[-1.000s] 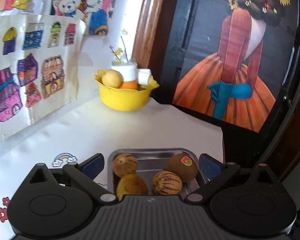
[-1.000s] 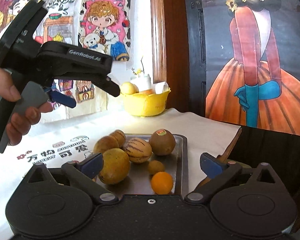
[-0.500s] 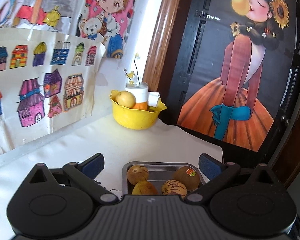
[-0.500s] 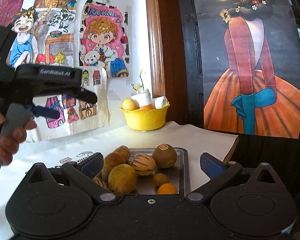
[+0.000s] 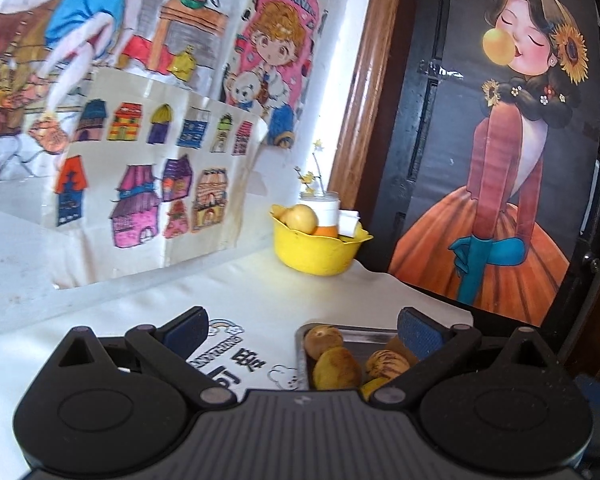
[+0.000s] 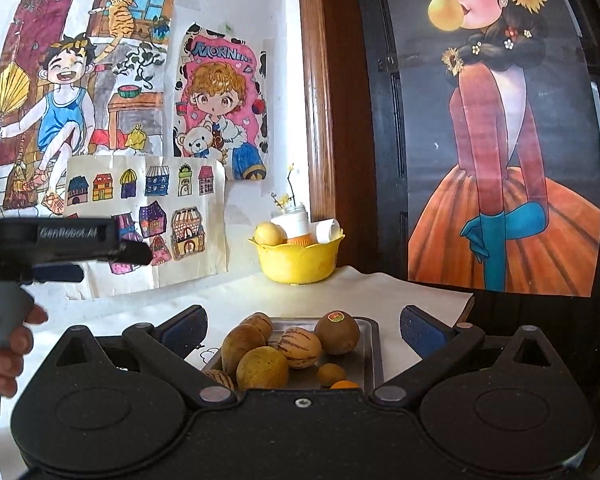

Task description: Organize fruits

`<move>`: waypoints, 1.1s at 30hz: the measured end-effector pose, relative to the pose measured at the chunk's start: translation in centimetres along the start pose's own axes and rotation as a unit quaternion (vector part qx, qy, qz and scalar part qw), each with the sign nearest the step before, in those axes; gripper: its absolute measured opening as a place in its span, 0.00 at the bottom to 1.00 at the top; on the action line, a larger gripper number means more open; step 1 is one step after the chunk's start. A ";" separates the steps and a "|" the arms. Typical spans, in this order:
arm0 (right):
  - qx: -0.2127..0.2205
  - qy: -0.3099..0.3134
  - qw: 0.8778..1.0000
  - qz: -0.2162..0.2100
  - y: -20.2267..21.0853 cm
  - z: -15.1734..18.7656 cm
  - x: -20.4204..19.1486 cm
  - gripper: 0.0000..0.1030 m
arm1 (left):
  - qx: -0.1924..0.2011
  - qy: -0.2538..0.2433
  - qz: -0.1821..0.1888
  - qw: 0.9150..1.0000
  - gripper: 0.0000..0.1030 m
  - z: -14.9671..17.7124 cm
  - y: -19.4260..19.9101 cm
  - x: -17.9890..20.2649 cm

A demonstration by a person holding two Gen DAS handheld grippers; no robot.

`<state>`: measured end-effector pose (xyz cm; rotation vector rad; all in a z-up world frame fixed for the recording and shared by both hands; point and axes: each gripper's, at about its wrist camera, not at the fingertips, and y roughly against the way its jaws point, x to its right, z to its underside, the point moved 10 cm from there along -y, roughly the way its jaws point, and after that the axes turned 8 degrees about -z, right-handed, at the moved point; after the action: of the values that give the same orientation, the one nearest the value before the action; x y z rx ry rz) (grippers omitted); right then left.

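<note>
A metal tray [image 6: 374, 344] on the white tablecloth holds several fruits: brown round ones, a striped melon [image 6: 300, 347], a kiwi with a sticker [image 6: 337, 333] and a small orange [image 6: 344, 385]. The same tray [image 5: 364, 335] shows low in the left wrist view, partly hidden behind the gripper body. My left gripper [image 5: 302, 326] is open and empty, above the table near the tray's left edge. My right gripper [image 6: 304, 326] is open and empty, raised over the near end of the tray. The left gripper [image 6: 76, 240] appears at the left of the right wrist view, held by a hand [image 6: 12, 344].
A yellow bowl [image 6: 298, 260] with a pale fruit, an orange and white containers stands at the back by the wall, also seen as the yellow bowl [image 5: 316, 250]. Drawings cover the wall on the left. A dark door with a poster [image 6: 500, 140] rises past the table's right edge.
Both grippers have risen and pulled back from the tray, tilting upward. The left one has also shifted left, so the tray now sits lower and to its right.
</note>
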<state>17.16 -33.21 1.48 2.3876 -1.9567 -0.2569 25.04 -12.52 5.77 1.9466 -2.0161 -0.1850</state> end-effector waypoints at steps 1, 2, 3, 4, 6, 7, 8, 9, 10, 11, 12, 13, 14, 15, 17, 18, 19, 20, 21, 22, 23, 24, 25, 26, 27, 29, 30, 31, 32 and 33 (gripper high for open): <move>0.001 0.000 1.000 0.000 0.2 0.0 -0.1 0.99 | 0.001 0.003 -0.004 1.000 1.00 0.2 0.3 -0.3; 0.002 0.000 1.000 0.001 0.4 0.0 -0.2 0.99 | 0.001 0.006 -0.007 1.000 1.00 0.5 0.5 -0.6; 0.002 -0.001 1.000 0.001 0.6 0.0 -0.3 0.99 | 0.000 0.010 -0.009 1.000 1.00 0.8 0.8 -0.9; 0.002 -0.001 1.000 0.002 0.7 0.0 -0.4 0.99 | 0.000 0.012 -0.011 1.000 1.00 1.1 1.0 -1.1; 0.002 -0.001 1.000 0.005 1.1 0.0 -0.5 0.99 | 0.000 0.015 -0.017 1.000 1.00 1.7 1.5 -1.6; 0.001 -0.002 1.000 0.007 1.3 0.1 -0.6 0.99 | -0.001 0.016 -0.018 1.000 1.00 2.0 1.6 -1.8; 0.001 -0.002 1.000 0.009 1.4 0.1 -0.6 0.99 | -0.002 0.018 -0.019 1.000 1.00 2.2 1.8 -2.0; 0.000 -0.003 1.000 0.009 1.6 0.2 -0.7 0.99 | -0.003 0.021 -0.021 1.000 1.00 2.4 2.0 -2.2; -0.001 -0.002 1.000 0.010 1.8 0.2 -0.8 0.99 | -0.004 0.023 -0.022 0.999 1.00 2.7 2.1 -2.5; 0.000 -0.001 1.000 0.010 1.8 0.2 -0.7 0.99 | -0.002 0.026 -0.026 0.999 1.00 2.9 2.3 -2.7; -0.001 -0.001 1.000 0.011 2.0 0.3 -0.8 0.99 | -0.003 0.026 -0.026 0.999 1.00 3.1 2.4 -2.8; -0.001 0.000 1.000 0.012 2.3 0.3 -0.9 0.99 | -0.003 0.026 -0.028 0.999 1.00 3.3 2.6 -2.9; -0.001 0.000 1.000 0.013 2.5 0.5 -1.0 0.99 | -0.003 0.026 -0.030 0.999 1.00 3.6 2.8 -3.1; -0.001 0.001 1.000 0.014 2.7 0.5 -1.1 0.99 | -0.003 0.026 -0.031 0.999 1.00 3.7 2.9 -3.2; -0.001 0.003 1.000 0.016 3.1 0.6 -1.2 0.99 | -0.005 0.024 -0.033 0.999 1.00 4.2 3.3 -3.4; -0.001 0.005 1.000 0.018 3.3 0.7 -1.3 0.99 | -0.005 0.023 -0.034 0.999 1.00 4.4 3.5 -3.6; 0.000 0.007 1.000 0.020 3.5 0.7 -1.5 0.99 | -0.006 0.022 -0.035 0.999 1.00 4.6 3.6 -3.6; 0.001 0.008 1.000 0.021 3.7 0.8 -1.5 0.99 | -0.006 0.020 -0.036 0.999 1.00 4.8 3.8 -3.7; 0.001 0.009 1.000 0.023 3.8 0.9 -1.6 0.99 | -0.005 0.019 -0.038 0.999 1.00 5.0 4.1 -3.9; 0.000 0.009 1.000 0.023 4.0 1.0 -1.7 0.99 | -0.004 0.018 -0.039 0.999 1.00 5.2 4.4 -4.0; 0.000 0.009 1.000 0.023 4.1 1.0 -1.8 0.99 | -0.004 0.018 -0.040 0.999 1.00 5.3 4.6 -4.2; -0.001 0.009 1.000 0.023 4.2 1.1 -1.9 0.99 | -0.004 0.018 -0.041 0.999 1.00 5.5 4.8 -4.3; -0.001 0.010 1.000 0.023 4.4 1.3 -2.1 0.99 | -0.005 0.018 -0.041 0.999 1.00 5.7 5.1 -4.4; -0.001 0.011 1.000 0.023 4.4 1.3 -2.1 0.99 | -0.005 0.017 -0.042 0.999 1.00 5.9 5.3 -4.5; -0.002 0.012 1.000 0.024 4.5 1.4 -2.2 0.99 | -0.005 0.018 -0.042 0.999 1.00 6.1 5.5 -4.7; -0.002 0.015 1.000 0.025 4.9 1.7 -2.5 0.99 | -0.004 0.019 -0.045 0.999 1.00 6.3 5.9 -5.0; -0.003 0.015 1.000 0.025 5.0 1.8 -2.6 0.99 | -0.003 0.020 -0.047 0.999 1.00 6.5 6.2 -5.1; -0.004 0.016 1.000 0.026 5.1 2.0 -2.7 0.99 | -0.003 0.020 -0.049 0.999 1.00 6.6 6.4 -5.3; -0.005 0.016 1.000 0.026 5.3 2.1 -2.8 0.99 | -0.003 0.019 -0.050 0.999 1.00 6.8 6.6 -5.4; -0.006 0.016 1.000 0.026 5.4 2.3 -2.8 0.99 | -0.003 0.019 -0.051 0.998 1.00 6.9 6.8 -5.6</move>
<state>10.99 -31.36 0.27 2.3150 -1.9938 -0.2279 16.48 -7.54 0.64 2.0357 -1.8910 -0.1753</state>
